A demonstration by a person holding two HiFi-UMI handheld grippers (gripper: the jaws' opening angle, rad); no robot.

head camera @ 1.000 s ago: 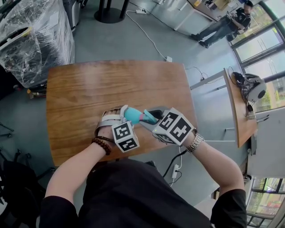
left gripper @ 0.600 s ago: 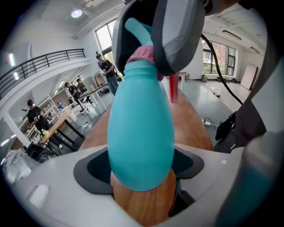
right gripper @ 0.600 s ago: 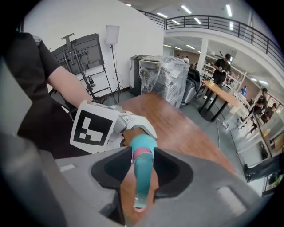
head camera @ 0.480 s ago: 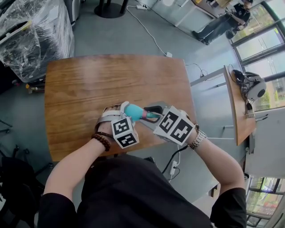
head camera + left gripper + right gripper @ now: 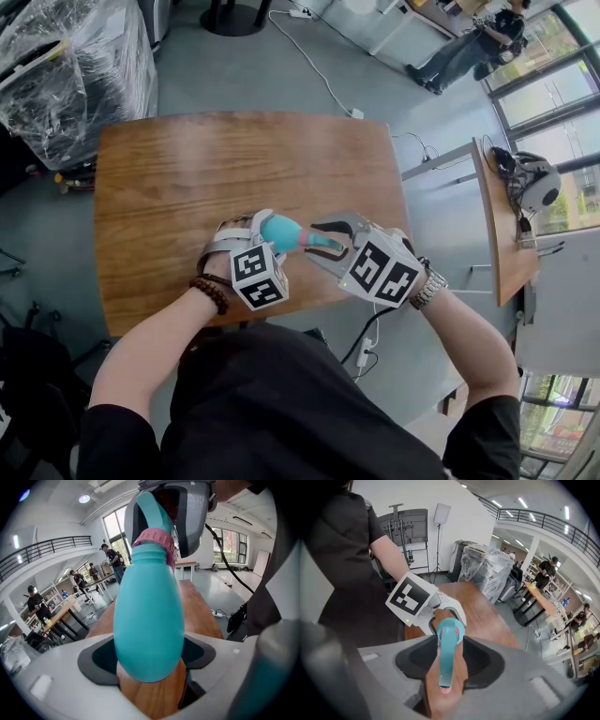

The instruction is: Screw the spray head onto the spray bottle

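Left gripper (image 5: 265, 228): jaws clamped on the spray bottle's (image 5: 147, 620) wide belly. The bottle is smooth, teal and egg-shaped, and is held above the near part of the wooden table (image 5: 187, 178), neck pointing at the right gripper (image 5: 450, 639). The spray head (image 5: 446, 658), teal with a pink threaded collar (image 5: 154, 538), sits on the neck. Right gripper: jaws opening, the head between them, with gaps beside its narrow stem.

The left gripper (image 5: 149, 660) is clamping a teal bottle (image 5: 149, 620) by its belly, neck pointing away. A pink collar (image 5: 154, 538) is sitting at the neck. The right gripper (image 5: 165, 513) is opening its jaws around the spray head (image 5: 151, 509), over a wooden table (image 5: 199, 609).
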